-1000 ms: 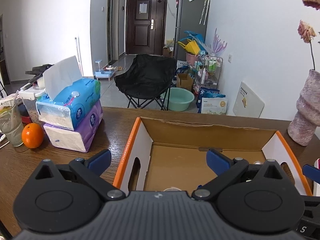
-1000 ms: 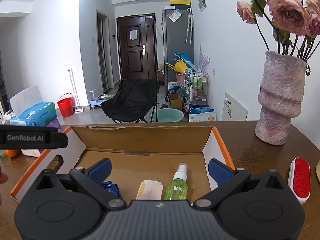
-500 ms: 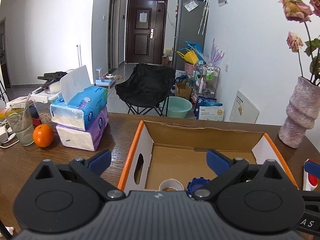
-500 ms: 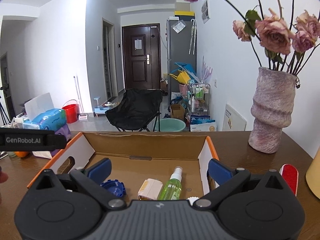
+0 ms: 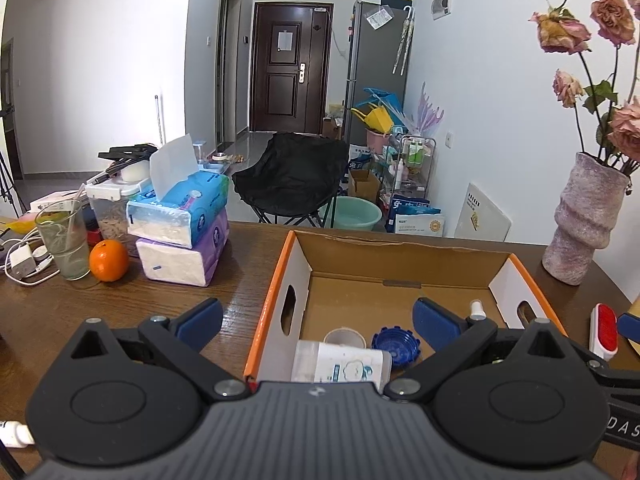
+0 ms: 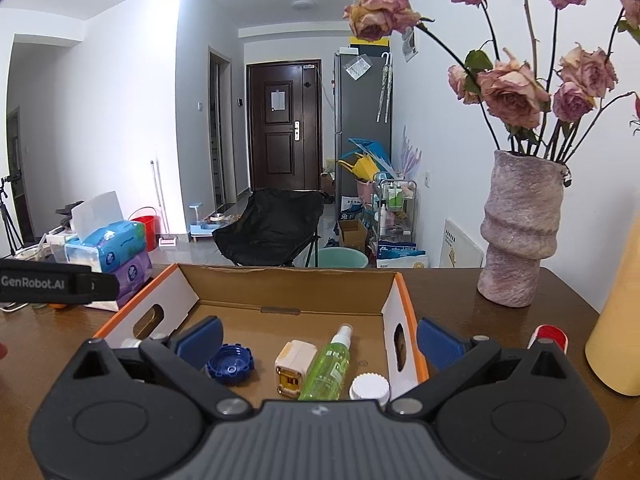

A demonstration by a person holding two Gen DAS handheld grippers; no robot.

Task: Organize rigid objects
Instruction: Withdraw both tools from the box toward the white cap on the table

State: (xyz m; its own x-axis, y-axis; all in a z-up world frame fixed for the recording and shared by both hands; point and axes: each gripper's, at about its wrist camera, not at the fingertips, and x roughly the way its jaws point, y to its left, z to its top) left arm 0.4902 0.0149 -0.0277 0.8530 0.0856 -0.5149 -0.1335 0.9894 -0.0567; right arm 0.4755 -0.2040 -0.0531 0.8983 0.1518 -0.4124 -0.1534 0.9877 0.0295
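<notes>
now box [image 6: 288,292] w/ items below open right gripper [image 6: 318,338]

An open cardboard box [image 6: 288,280] with orange rims sits on the desk. On its floor lie a blue ribbed cap [image 6: 231,368], open side up, a cream charger [image 6: 294,365], a green spray bottle [image 6: 330,364] on its side, and a white-capped jar [image 6: 370,389].
</notes>
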